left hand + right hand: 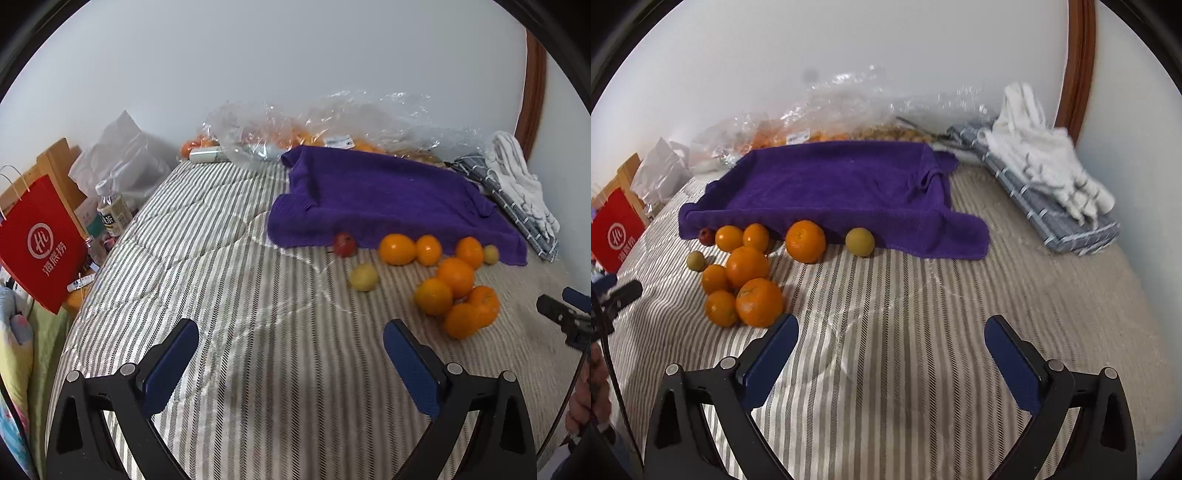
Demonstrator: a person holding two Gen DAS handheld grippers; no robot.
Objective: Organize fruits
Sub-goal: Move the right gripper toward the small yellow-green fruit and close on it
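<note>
Several oranges [456, 277] [759, 302] lie loose on the striped bed cover, in front of a purple towel [384, 199] [842, 184]. Two small yellow-green fruits [364, 277] [860, 241] and one small red fruit [345, 244] [706, 236] lie among them. My left gripper [291, 345] is open and empty, low over the bed, left of the fruit. My right gripper [892, 341] is open and empty; its left finger is close to the nearest orange. The right gripper's tip shows at the left wrist view's right edge [561, 314].
Clear plastic bags with more oranges [295, 133] [820, 129] lie along the wall behind the towel. Folded white and striped cloths [517, 192] [1045, 184] lie at the right. A red paper bag [37, 243] and bottles [110, 210] stand off the bed's left edge.
</note>
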